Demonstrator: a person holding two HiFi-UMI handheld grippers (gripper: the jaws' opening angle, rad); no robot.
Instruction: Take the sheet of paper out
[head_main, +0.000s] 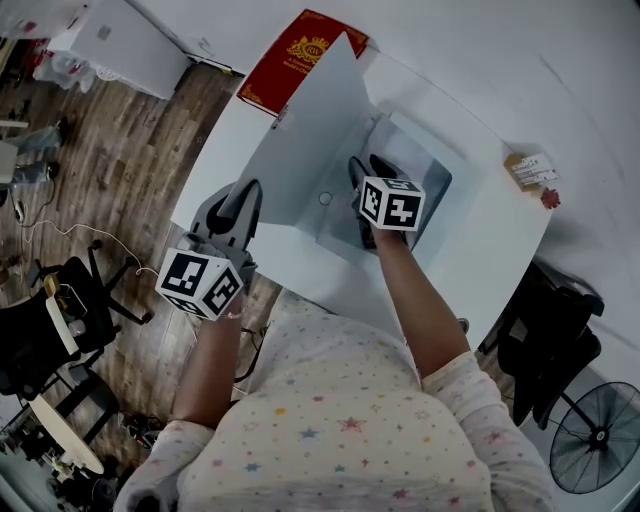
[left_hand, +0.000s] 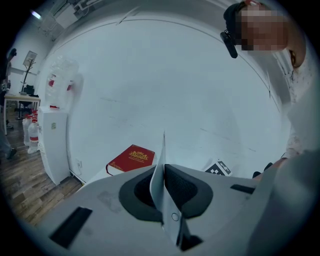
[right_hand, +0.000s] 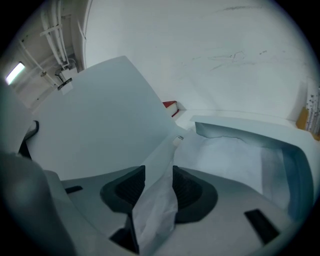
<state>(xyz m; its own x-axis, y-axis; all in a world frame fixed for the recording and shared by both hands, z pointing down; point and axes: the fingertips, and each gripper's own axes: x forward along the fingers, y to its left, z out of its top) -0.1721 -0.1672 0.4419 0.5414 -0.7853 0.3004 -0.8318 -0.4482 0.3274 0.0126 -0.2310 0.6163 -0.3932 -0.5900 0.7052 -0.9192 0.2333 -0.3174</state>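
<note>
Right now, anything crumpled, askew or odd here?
The clear plastic sleeve is bunched and wrinkled where the right claw pinches its edge. The sheet of paper, clamped in the left claw, stands tilted above the table but looks flat and undamaged. Nothing spilled.

All three pictures are looking dim and cool, with a bluish-grey cast. In the head view the white table is catching soft, even light, while the wooden floor and the lower corners are sinking into darkness. A ceiling lamp is shining at the left edge of the right gripper view, and a second lamp is glowing in the left gripper view's top corner. Both gripper views are bending straight lines strongly and fading to black round their rims. Close to the lens, the sheet of paper is blurring, and so is the crumpled plastic sleeve.
</note>
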